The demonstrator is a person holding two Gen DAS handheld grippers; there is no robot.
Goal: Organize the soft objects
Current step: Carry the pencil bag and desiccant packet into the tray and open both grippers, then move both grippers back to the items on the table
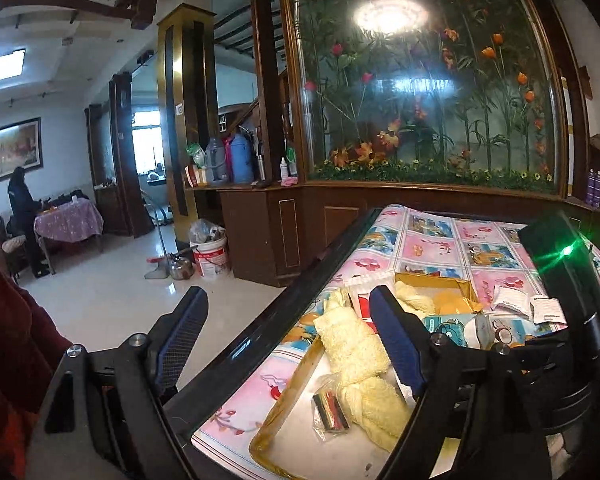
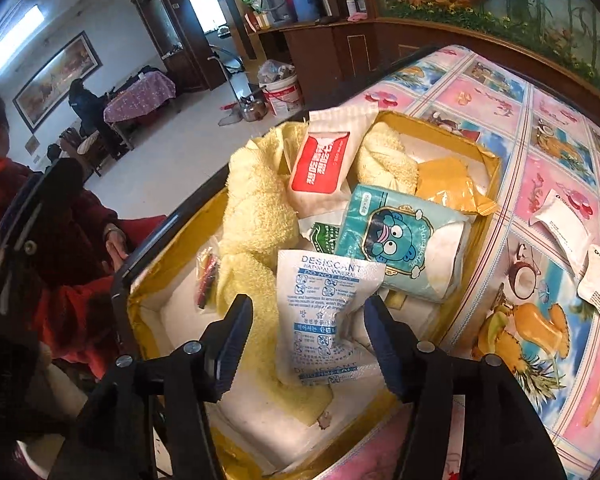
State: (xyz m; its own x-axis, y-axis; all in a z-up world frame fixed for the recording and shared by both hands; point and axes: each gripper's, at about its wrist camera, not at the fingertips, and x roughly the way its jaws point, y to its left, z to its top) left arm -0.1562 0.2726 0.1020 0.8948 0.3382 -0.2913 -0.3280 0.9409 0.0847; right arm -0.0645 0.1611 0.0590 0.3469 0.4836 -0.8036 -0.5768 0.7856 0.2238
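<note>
Between our right claw point(image 2: 308, 340)'s spread fingers lies the desiccant packet point(image 2: 324, 312), long axis running straight ahead, on the yellow towel point(image 2: 256, 216) in the gold-edged box point(image 2: 488, 172) on our desk point(image 2: 540, 128). Our left claw point(image 1: 288, 336) hangs open, farther off.

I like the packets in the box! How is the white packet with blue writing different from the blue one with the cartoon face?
The white packet is see-through plastic with blue words and small pictures; the blue packet shows a big cartoon face. The white one is nearer the right gripper, between its open fingers; the blue one lies farther back. The white one looks thinner and crinkled; the blue looks plumper. Both lie in the yellow-edged box.
</note>
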